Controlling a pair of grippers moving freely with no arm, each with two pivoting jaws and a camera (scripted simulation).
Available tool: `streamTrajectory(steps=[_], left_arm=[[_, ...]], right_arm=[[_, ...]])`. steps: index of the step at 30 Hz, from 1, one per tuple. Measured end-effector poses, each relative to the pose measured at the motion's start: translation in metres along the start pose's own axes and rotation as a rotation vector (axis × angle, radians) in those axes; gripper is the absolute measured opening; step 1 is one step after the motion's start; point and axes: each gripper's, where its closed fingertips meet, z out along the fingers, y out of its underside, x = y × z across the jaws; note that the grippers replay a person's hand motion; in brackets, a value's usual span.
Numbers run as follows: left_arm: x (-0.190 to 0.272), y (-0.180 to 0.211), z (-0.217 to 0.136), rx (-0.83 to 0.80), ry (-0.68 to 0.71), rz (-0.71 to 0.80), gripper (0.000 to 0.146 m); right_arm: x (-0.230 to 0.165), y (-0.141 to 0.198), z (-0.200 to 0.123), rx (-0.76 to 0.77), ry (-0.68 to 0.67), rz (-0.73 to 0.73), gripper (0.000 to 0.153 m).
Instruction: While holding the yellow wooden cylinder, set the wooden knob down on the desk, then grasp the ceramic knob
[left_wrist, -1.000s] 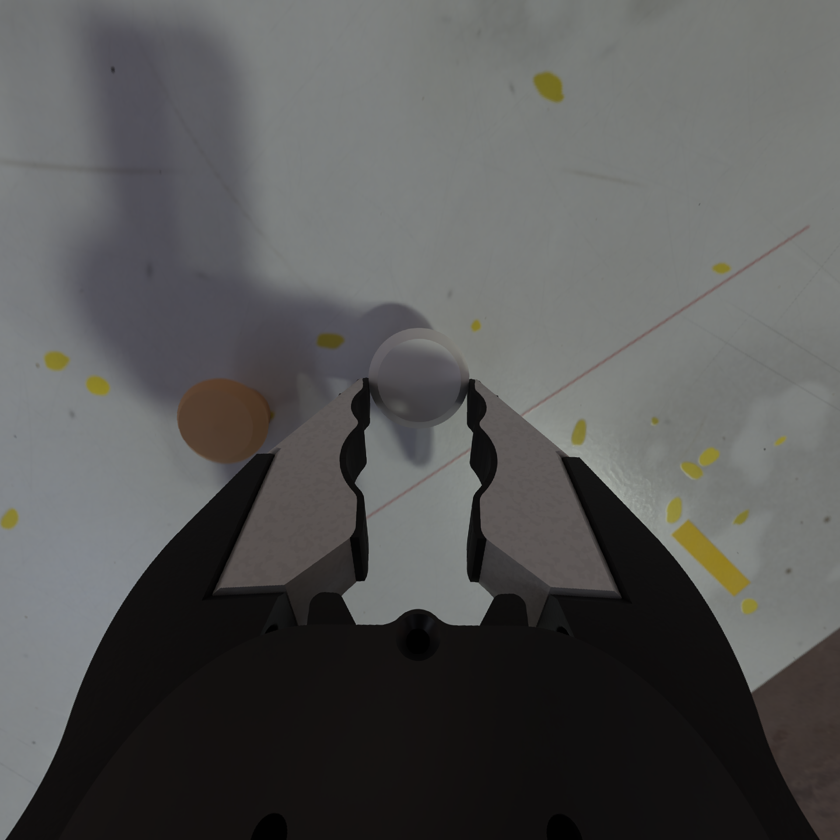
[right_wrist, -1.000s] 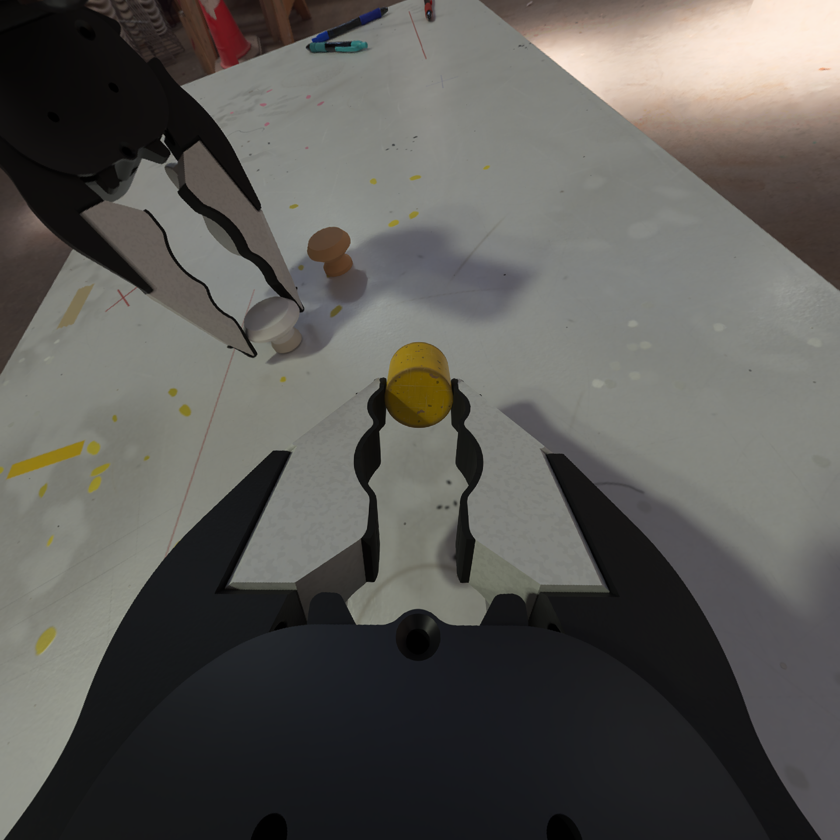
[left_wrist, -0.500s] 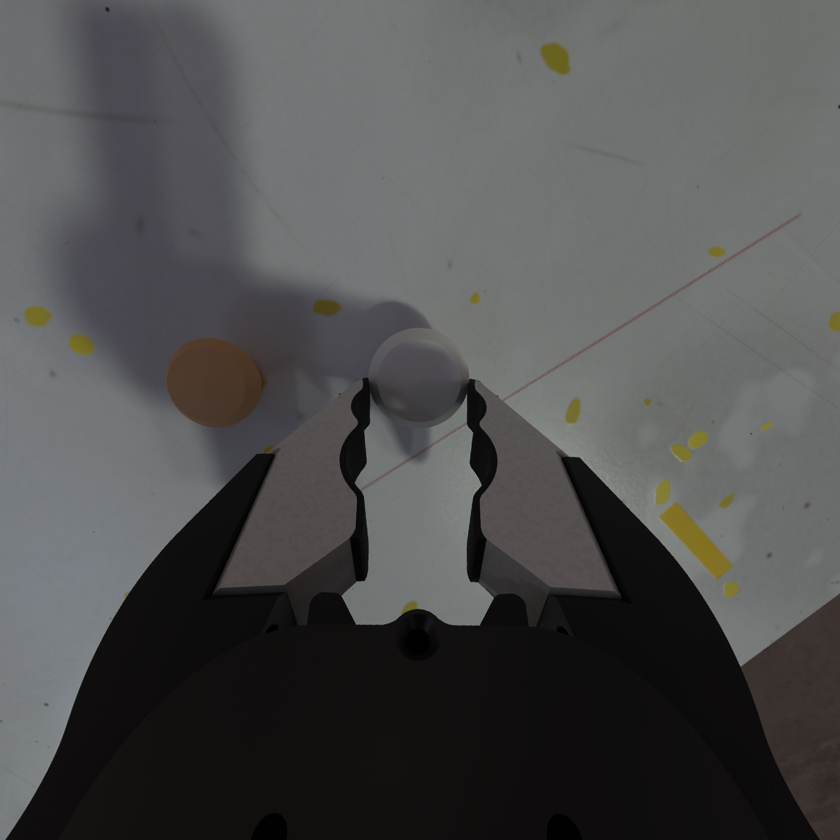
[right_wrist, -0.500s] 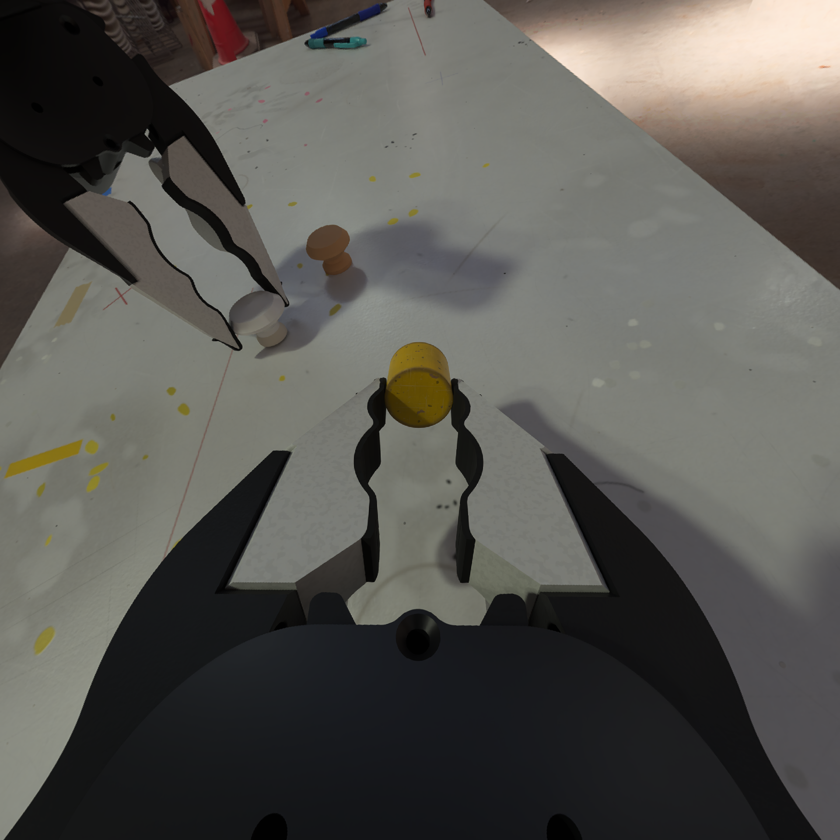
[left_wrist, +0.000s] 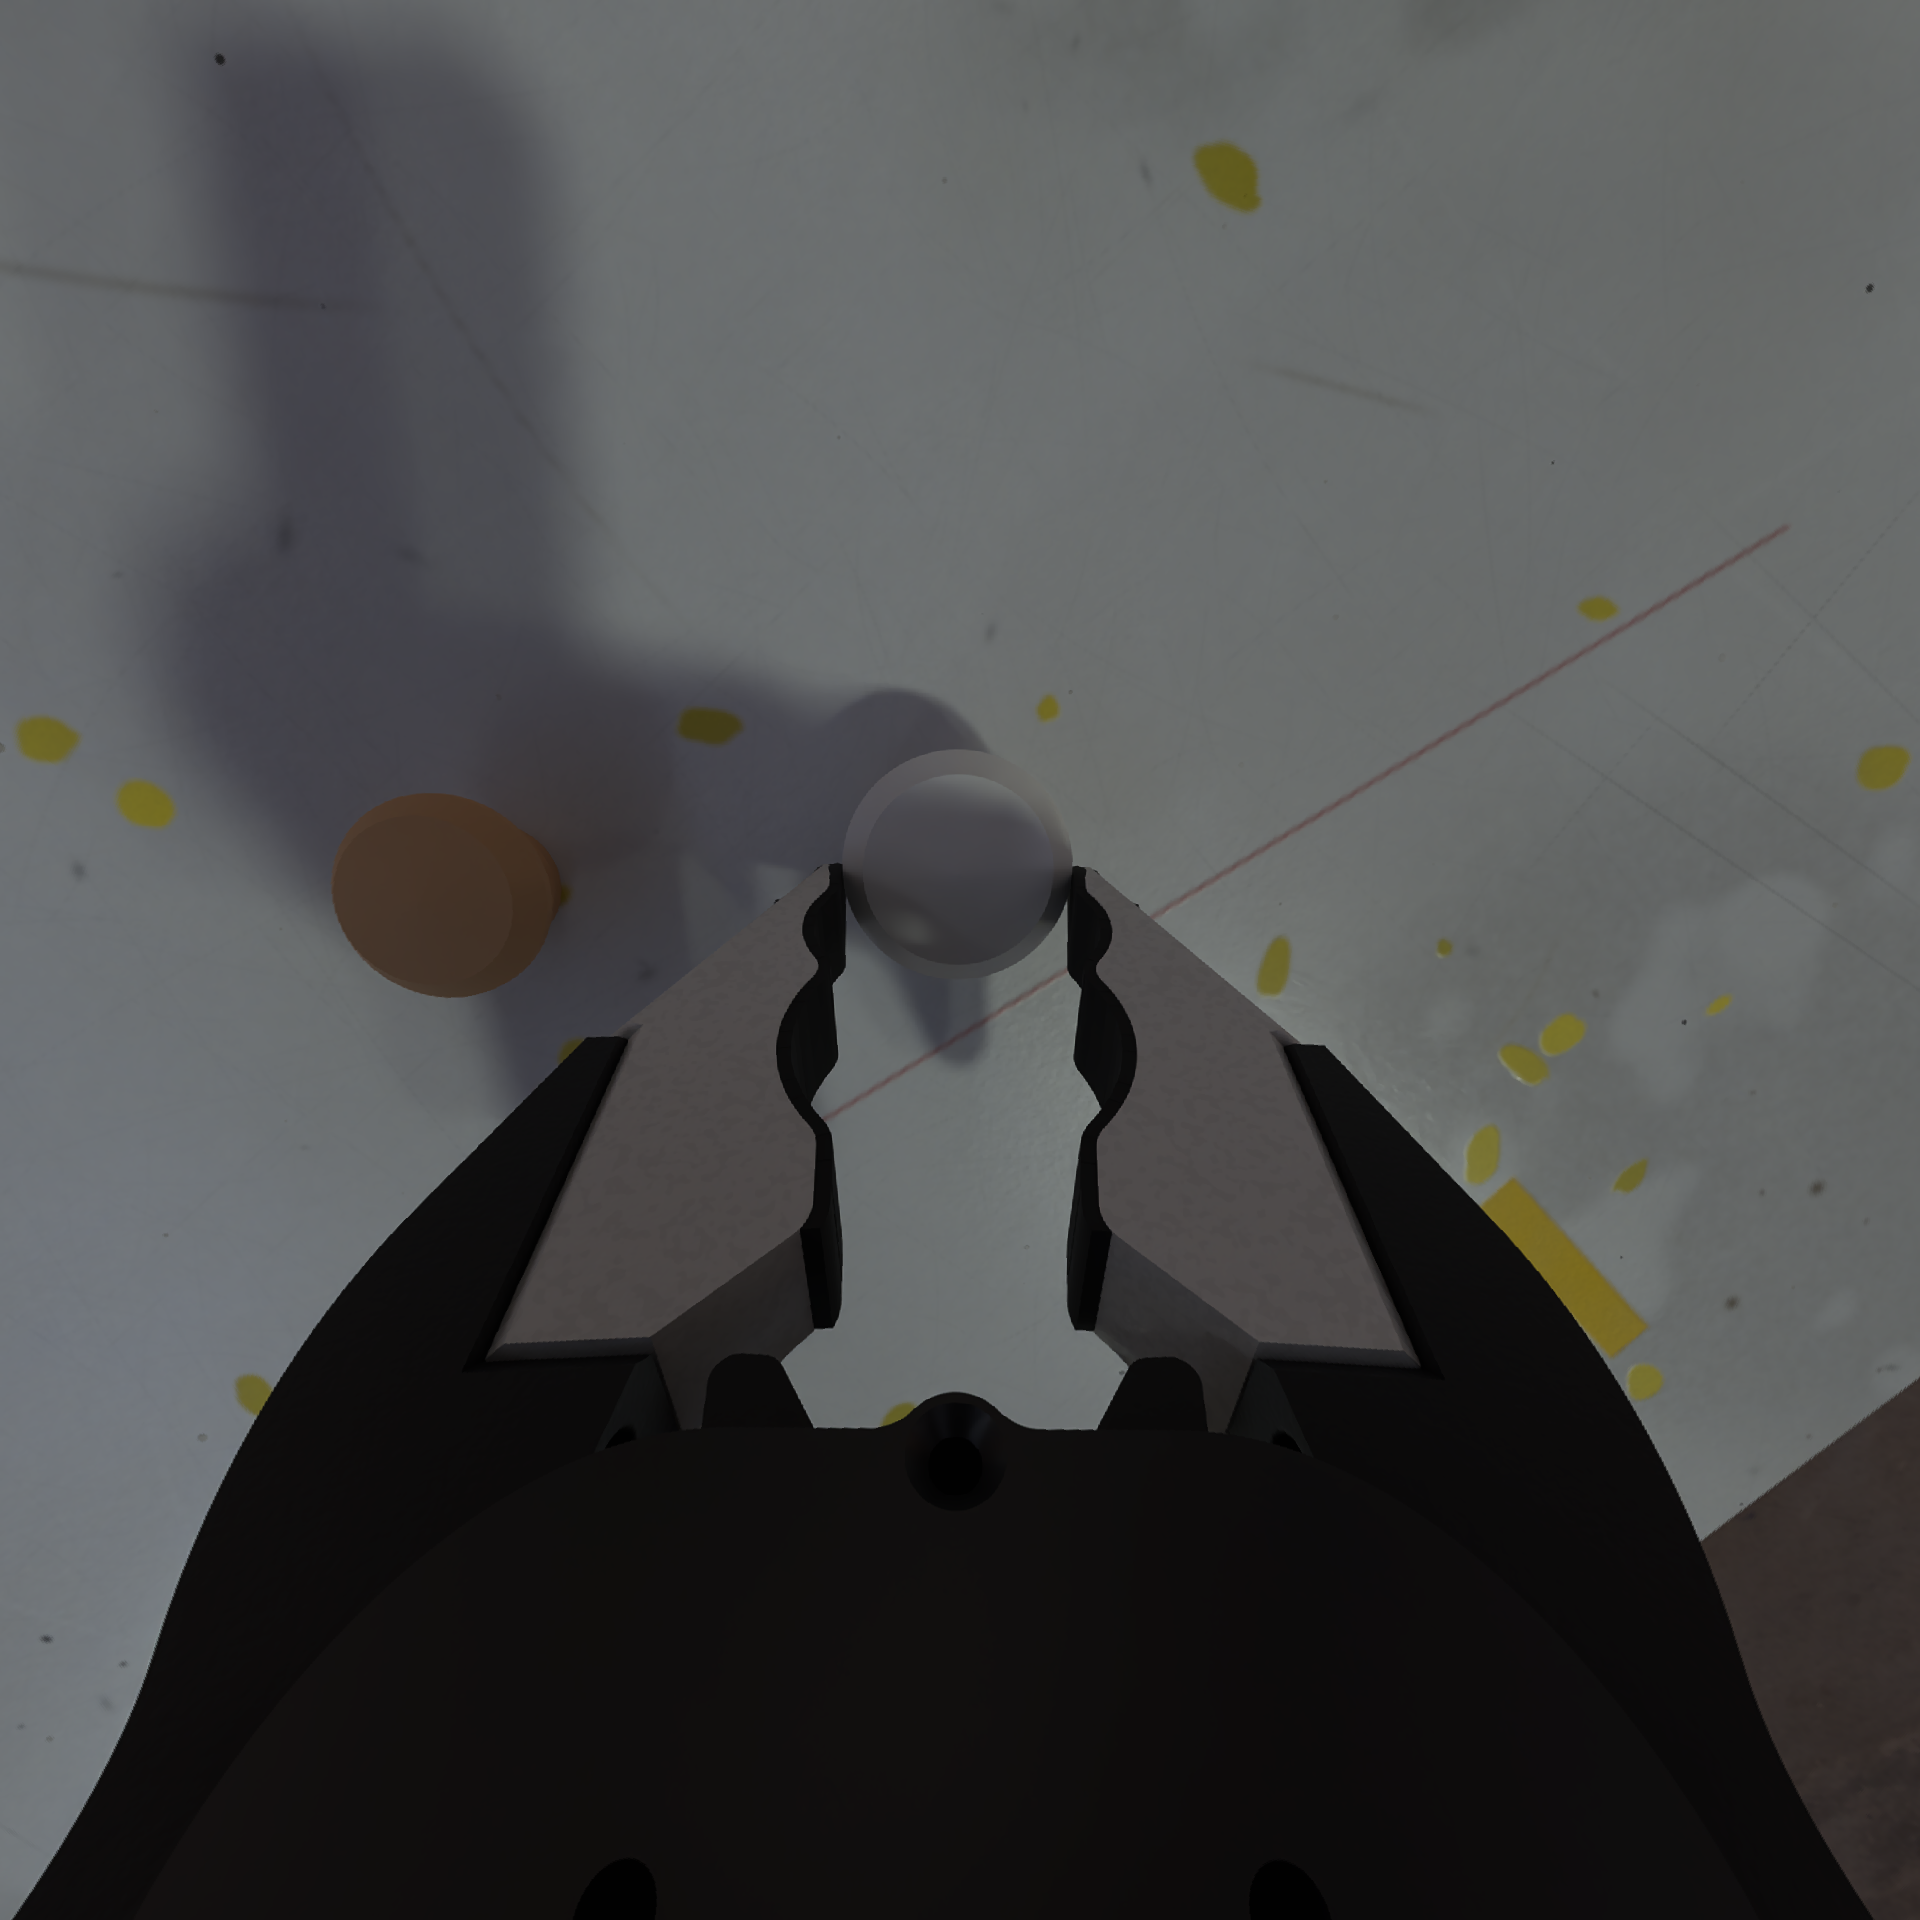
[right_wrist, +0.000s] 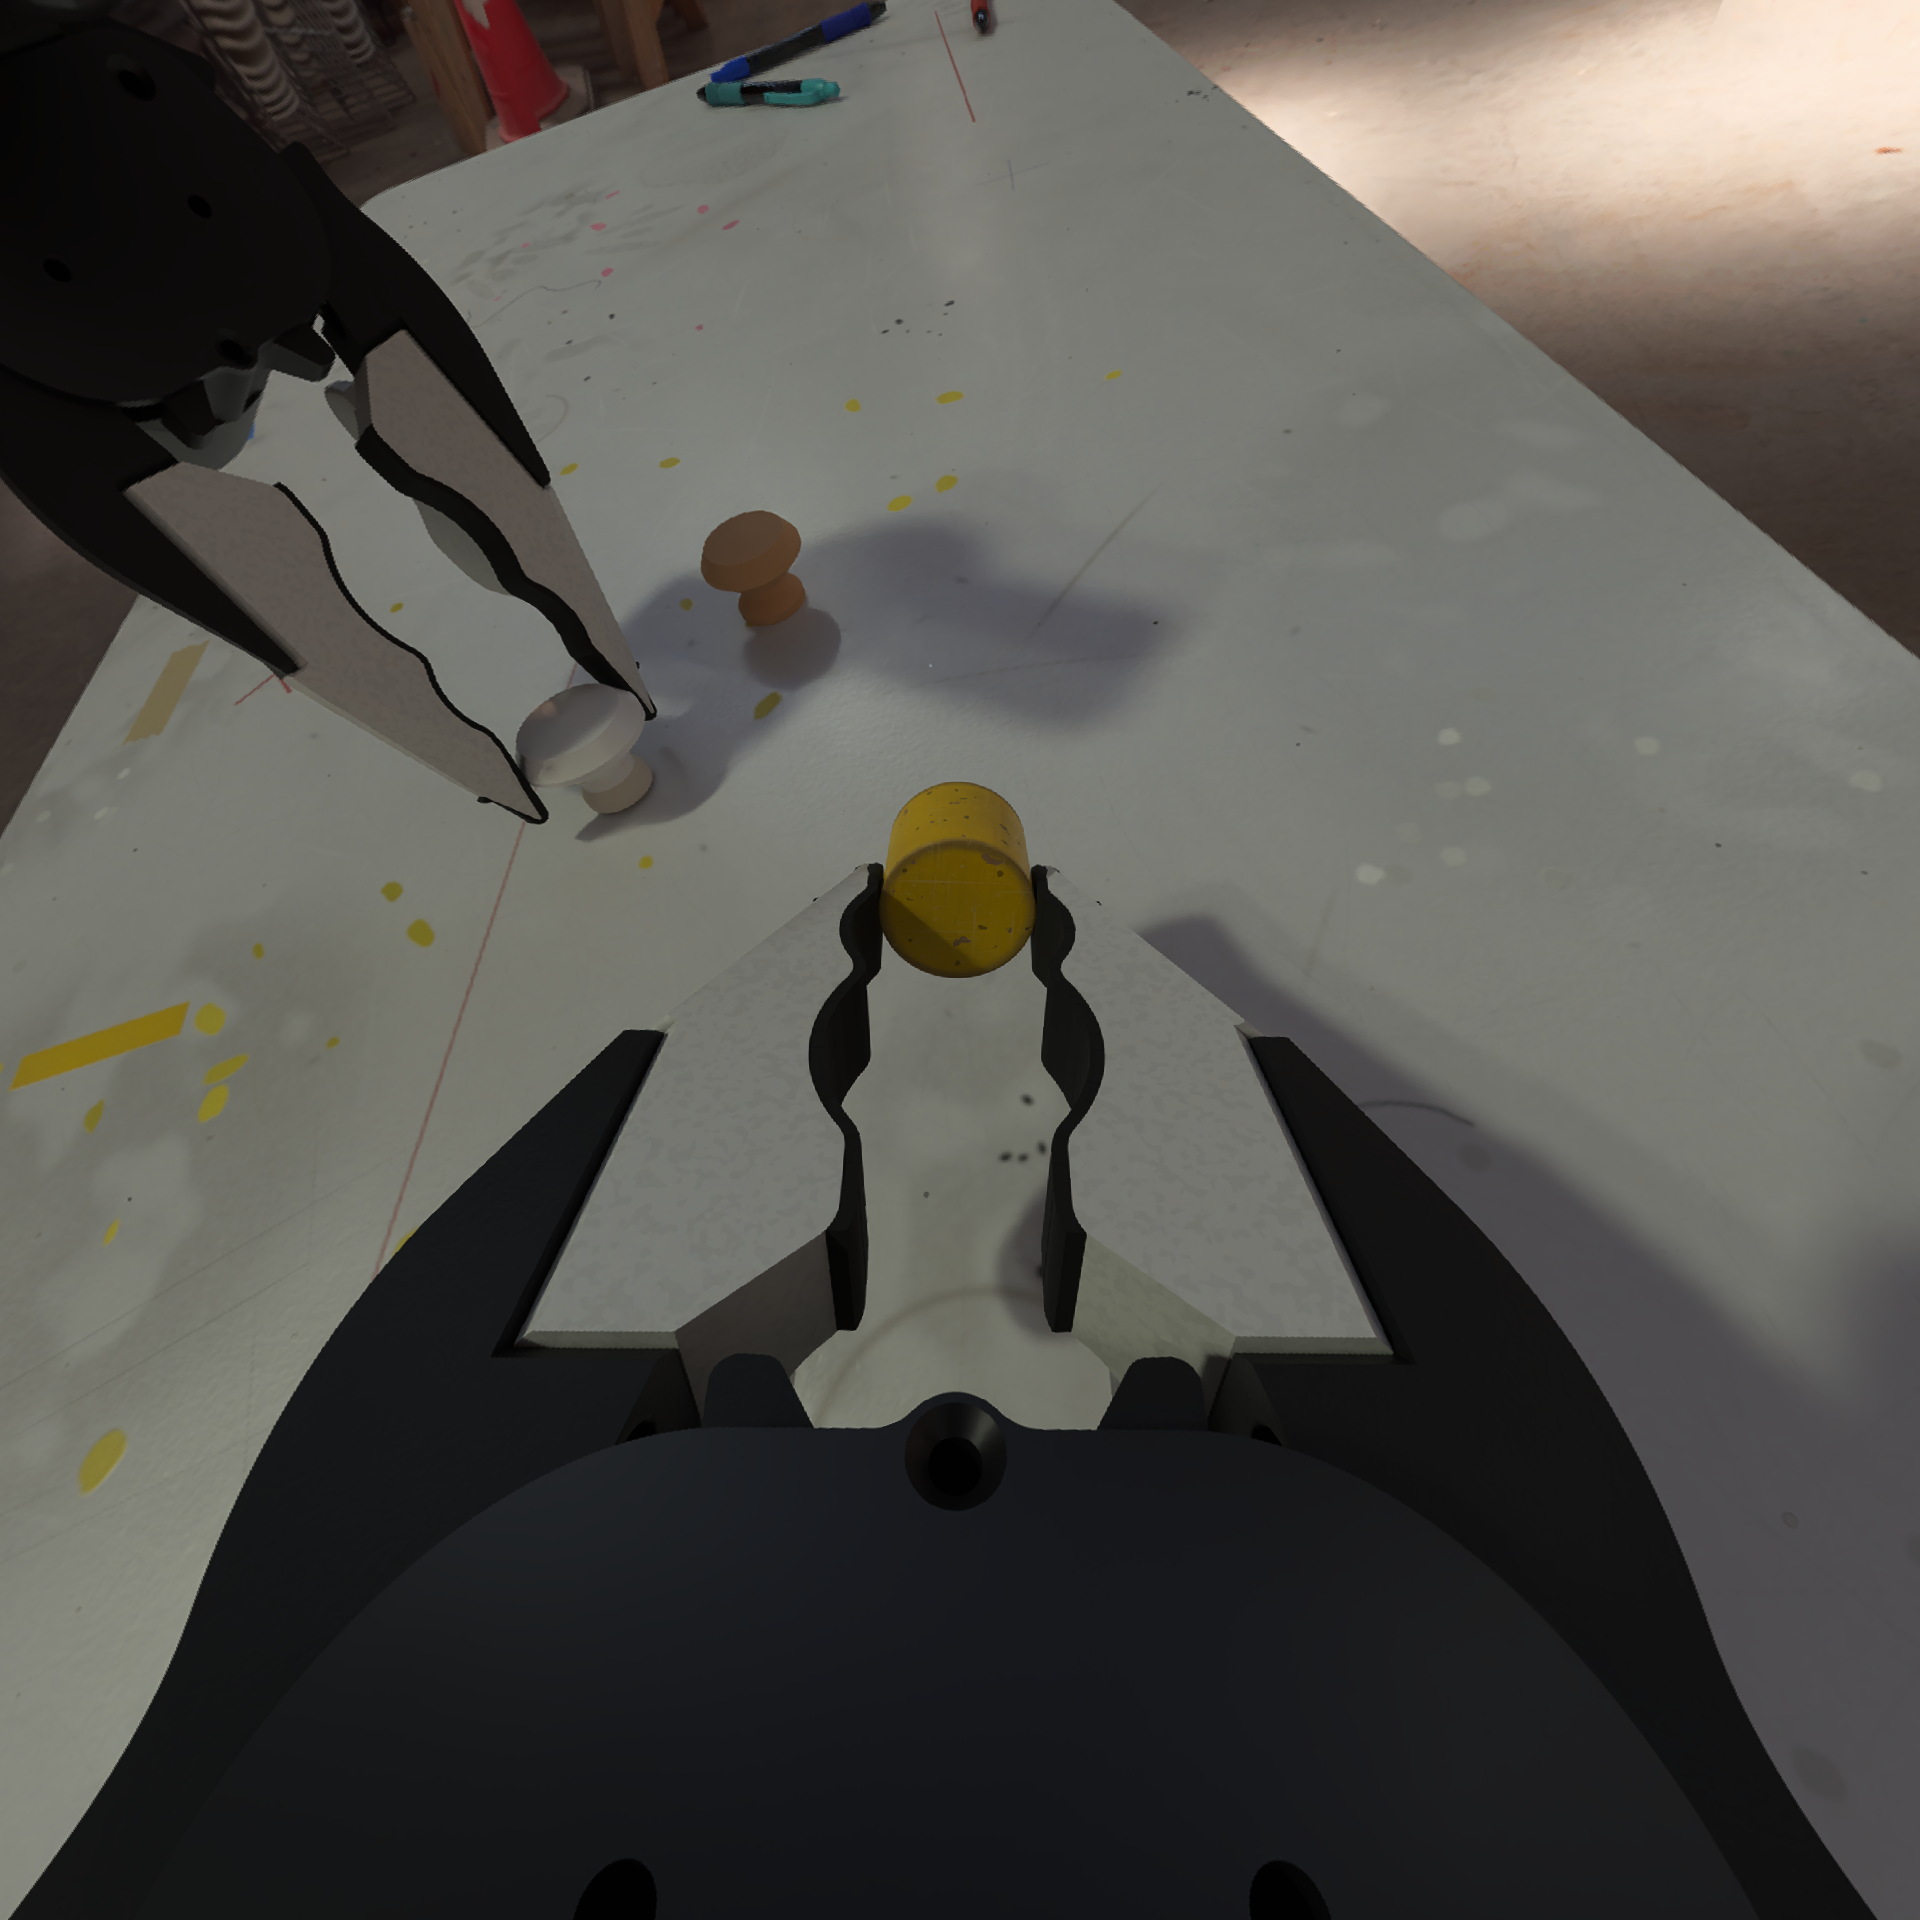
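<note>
A workshop: paint-spattered desk (right_wrist: 1299, 540), markers (right_wrist: 774, 91), bare concrete floor (right_wrist: 1621, 156).

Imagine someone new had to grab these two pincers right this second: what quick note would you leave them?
Right gripper: shut on the yellow wooden cylinder, held above the desk. Keep it clamped.
Left gripper: fingertips closed on the cap of the white ceramic knob; whether its foot touches the desk is hard to tell.
Wooden knob: standing free on the desk, just beyond the ceramic one.
Done: wooden knob set down, ceramic knob grasped.
Left: probably nothing but holding both grips steady.
</note>
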Motion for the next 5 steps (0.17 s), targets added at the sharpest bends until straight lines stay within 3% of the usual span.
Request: streamTrajectory(steps=[5], left_arm=[[0.0001, 0.0003, -0.0002, 0.005, 0.000, -0.007, 0.043]], right_arm=[[-0.0002, 0.0001, 0.0000, -0.001, 0.001, -0.002, 0.028]])
